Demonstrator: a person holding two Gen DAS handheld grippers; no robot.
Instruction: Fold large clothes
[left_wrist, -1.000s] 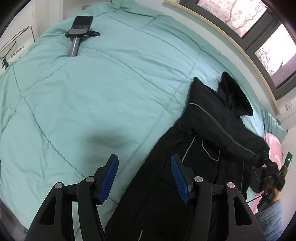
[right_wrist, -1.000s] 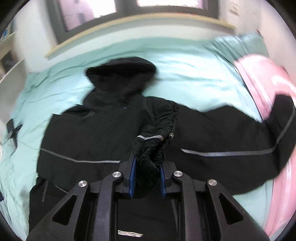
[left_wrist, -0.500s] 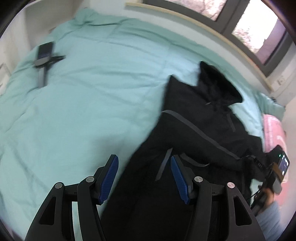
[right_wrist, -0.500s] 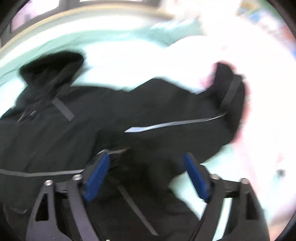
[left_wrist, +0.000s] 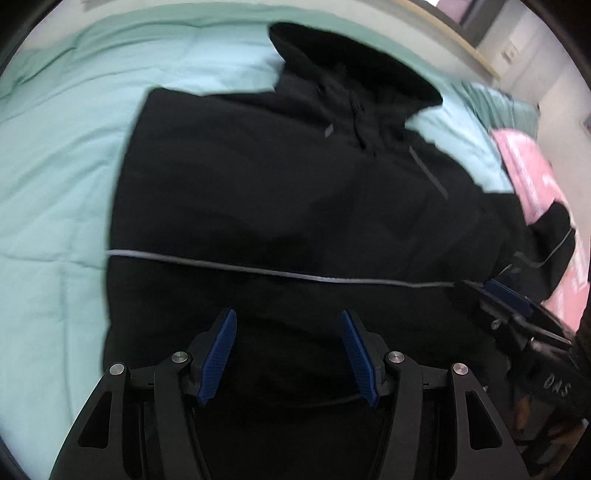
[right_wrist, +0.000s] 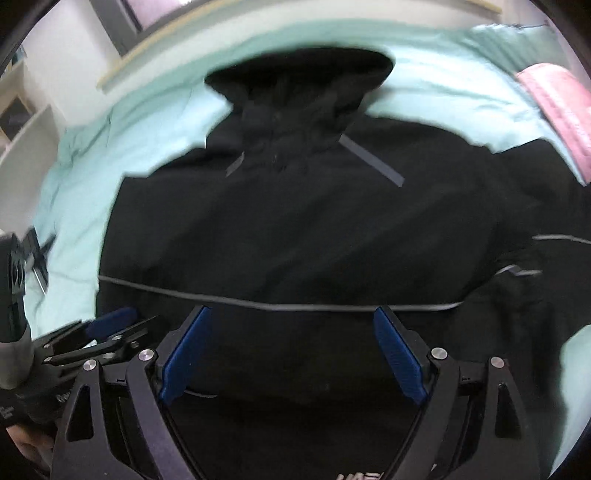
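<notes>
Teal bedding (left_wrist: 55, 155) around black jacket (left_wrist: 295, 192)

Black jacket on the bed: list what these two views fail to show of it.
- Black jacket hem: both views, hidden behind the left tool and right tool.
- Right sleeve end: right wrist view, cut off by the frame edge.
- Hood opening: both views, motion blur.

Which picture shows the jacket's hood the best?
The right wrist view shows it best: the hood sits near the top middle, facing the camera, with its gathered neck and both grey strips below it visible. The left wrist view shows the same hood pushed toward the upper right, seen at a slant and darker, so less detail shows.
</notes>
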